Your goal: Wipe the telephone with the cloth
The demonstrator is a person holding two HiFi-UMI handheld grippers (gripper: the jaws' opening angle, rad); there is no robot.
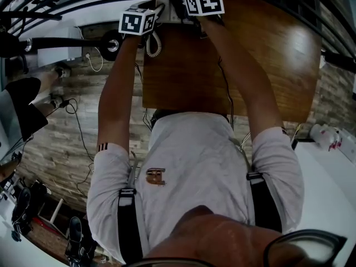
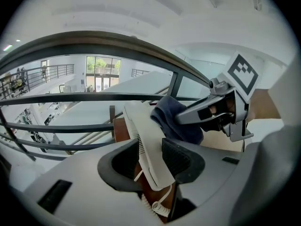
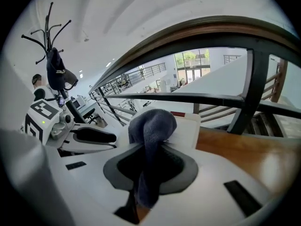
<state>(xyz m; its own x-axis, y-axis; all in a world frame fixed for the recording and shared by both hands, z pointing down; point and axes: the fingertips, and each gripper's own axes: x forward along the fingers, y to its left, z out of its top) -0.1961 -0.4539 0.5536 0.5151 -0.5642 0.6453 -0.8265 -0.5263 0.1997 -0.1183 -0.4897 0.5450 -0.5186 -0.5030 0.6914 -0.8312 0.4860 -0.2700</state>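
Observation:
My left gripper (image 2: 150,161) is shut on the white telephone handset (image 2: 146,142), which stands tilted between the jaws with its coiled cord (image 2: 160,206) hanging below. A dark blue cloth (image 3: 149,131) is clamped in my right gripper (image 3: 149,168), its bunched end resting on the white telephone body (image 3: 190,131). In the left gripper view the cloth (image 2: 178,121) touches the handset's upper part. In the head view both marker cubes (image 1: 137,21) (image 1: 204,3) sit at the table's far edge, and the jaws are hidden.
The wooden table (image 1: 261,65) ends at a dark metal railing (image 3: 256,74) just beyond the telephone. A coat stand (image 3: 55,62) rises at the left. The cord (image 1: 153,42) hangs over the table's left edge, with cables on the floor (image 1: 78,121).

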